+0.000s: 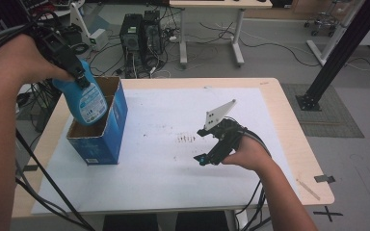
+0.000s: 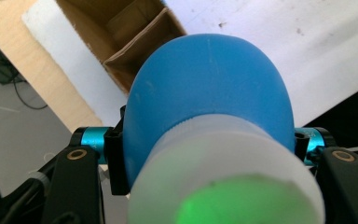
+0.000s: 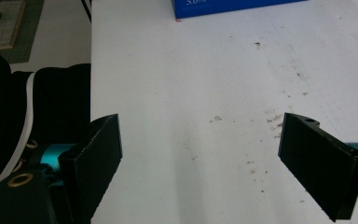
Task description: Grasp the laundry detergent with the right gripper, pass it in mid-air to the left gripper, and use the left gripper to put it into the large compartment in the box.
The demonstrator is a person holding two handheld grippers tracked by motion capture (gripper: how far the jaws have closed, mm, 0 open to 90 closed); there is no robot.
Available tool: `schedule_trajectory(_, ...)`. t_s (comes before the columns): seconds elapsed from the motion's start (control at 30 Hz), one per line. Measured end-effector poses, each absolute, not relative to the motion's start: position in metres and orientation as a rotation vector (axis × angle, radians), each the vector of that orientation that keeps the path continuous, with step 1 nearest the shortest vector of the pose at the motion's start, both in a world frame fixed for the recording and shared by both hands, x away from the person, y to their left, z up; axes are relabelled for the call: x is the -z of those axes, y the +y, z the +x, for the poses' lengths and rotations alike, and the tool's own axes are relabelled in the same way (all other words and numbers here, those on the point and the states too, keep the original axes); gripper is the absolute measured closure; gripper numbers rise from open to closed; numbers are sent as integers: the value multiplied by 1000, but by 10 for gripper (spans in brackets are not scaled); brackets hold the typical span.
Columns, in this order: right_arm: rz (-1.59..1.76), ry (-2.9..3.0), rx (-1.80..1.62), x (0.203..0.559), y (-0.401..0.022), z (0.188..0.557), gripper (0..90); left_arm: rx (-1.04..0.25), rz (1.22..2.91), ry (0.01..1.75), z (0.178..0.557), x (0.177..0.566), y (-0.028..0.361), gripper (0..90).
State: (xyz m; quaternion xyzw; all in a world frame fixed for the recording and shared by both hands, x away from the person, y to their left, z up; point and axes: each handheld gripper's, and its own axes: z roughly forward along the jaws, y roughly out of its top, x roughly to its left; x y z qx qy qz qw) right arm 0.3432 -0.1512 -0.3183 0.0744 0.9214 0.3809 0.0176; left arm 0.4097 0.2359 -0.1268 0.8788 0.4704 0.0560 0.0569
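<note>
Left gripper (image 1: 79, 77): jaws clamp blue bottle (image 1: 87, 101) over box (image 1: 110, 131), for packing; right gripper (image 1: 211, 150): jaws wide, idle on table (image 1: 279, 103)

**Even indoor light, soft focus up close**

Bright and evenly lit in the high view, with only faint, soft shadows under the cardboard box (image 1: 99, 126) and beside the right gripper (image 1: 211, 144). Mild glare off the white sheet (image 1: 173, 159). Slightly soft and grainy overall. In the left gripper view, heavily out of focus on the near white cap (image 2: 223, 182), with a green glow across it; sharper on the blue bottle (image 2: 209, 88) beyond. In the right gripper view, washed-out sheet, dark shadowed corner at left.
</note>
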Motion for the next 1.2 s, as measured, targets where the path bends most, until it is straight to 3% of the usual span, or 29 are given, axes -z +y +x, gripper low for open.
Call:
schedule_trajectory(0.53, 235, 2872, -1185, 323, -148, 346, 127, -88, 2664, 1485, 425, 211, 250, 383)
schedule_trajectory(1.2, 244, 2883, -1189, 329, -146, 344, 127, -16, 2777, 1365, 435, 285, 244, 383)
